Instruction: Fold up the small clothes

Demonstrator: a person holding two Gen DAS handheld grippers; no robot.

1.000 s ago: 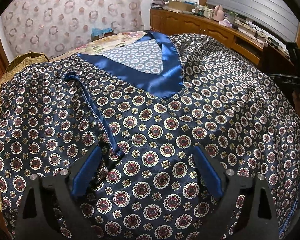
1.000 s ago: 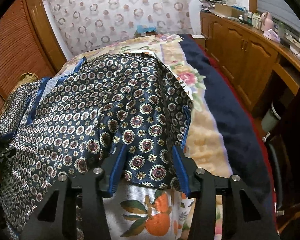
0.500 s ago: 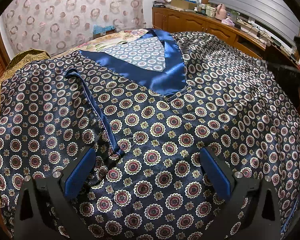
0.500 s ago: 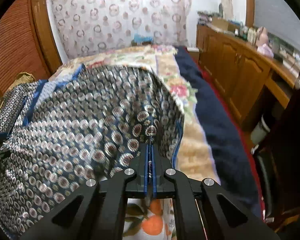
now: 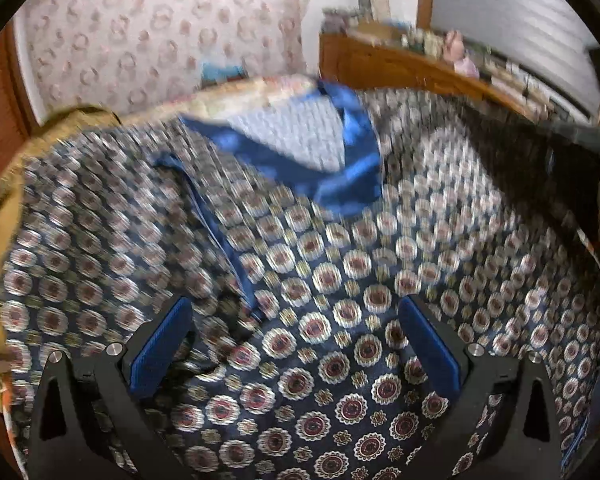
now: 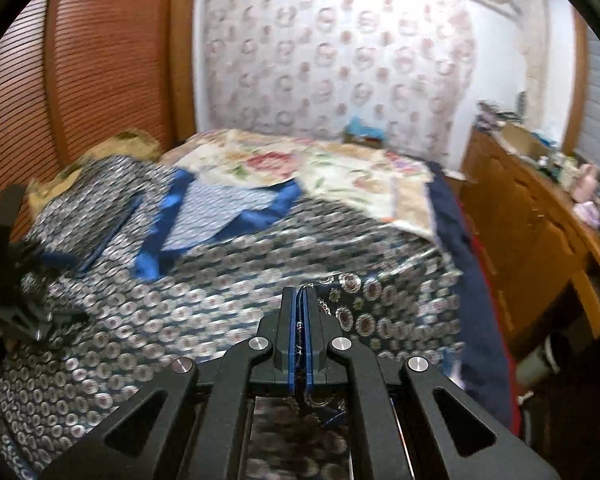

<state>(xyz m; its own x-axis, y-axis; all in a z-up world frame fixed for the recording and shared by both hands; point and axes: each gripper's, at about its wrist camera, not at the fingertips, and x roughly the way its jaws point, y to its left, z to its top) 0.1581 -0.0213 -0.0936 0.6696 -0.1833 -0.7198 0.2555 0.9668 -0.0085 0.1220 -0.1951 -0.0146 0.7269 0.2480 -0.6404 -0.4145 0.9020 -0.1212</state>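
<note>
A navy satin garment [image 5: 340, 280] printed with round medallions lies spread over the bed, its plain blue V-shaped collar [image 5: 352, 184] toward the far end. My left gripper [image 5: 296, 328] hovers just above the cloth with its blue pads wide apart and nothing pinched; a thin blue tie strap [image 5: 228, 248] runs between them. My right gripper [image 6: 299, 304] is shut on the garment's [image 6: 220, 300] right edge, lifted a little, with a fold of cloth [image 6: 360, 312] hanging beside the pads. The left gripper [image 6: 16, 312] shows at the left edge of the right wrist view.
A floral bedspread [image 6: 308, 168] covers the far end of the bed, with a dark blue blanket [image 6: 460, 248] along its right side. A wooden cabinet [image 6: 532, 232] loaded with small items stands to the right. A patterned curtain [image 6: 340, 60] hangs behind; a wooden slatted door [image 6: 60, 80] stands at left.
My right gripper closed on the garment's right edge and carried it up and leftward over the cloth. My left gripper opened slightly wider and stayed almost in place.
</note>
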